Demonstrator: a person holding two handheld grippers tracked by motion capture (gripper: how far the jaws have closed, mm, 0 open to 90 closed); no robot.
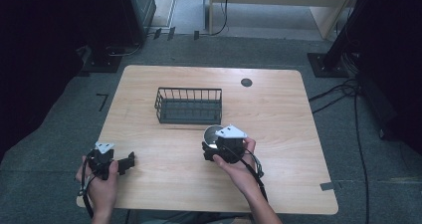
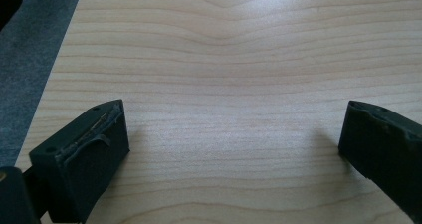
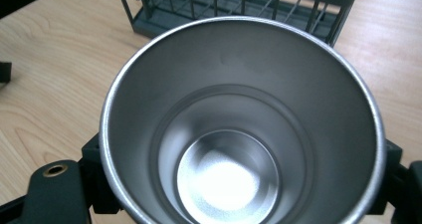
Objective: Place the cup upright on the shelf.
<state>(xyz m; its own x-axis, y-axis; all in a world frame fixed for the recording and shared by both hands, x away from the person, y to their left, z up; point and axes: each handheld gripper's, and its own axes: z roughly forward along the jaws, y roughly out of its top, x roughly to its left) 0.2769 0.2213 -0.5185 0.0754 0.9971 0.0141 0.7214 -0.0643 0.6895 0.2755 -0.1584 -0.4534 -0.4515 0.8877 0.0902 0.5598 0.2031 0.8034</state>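
the right gripper point(image 1: 215, 148) clamps the steel cup point(image 3: 242, 122) just short of the empty basket point(image 1: 189, 106), so placing it remains, while the left gripper point(image 1: 125, 163) rests wide open, holding nothing.

Stainless steel cup point(image 3: 239, 129): brushed inside, polished rolled rim, stepped walls narrowing to a bright flat bottom. Empty. Mouth open toward the right gripper view's camera. Seated between two black jaws at its sides.

Black wire basket point(image 1: 189, 105): rectangular, upright on the wooden table, empty, just beyond the cup.
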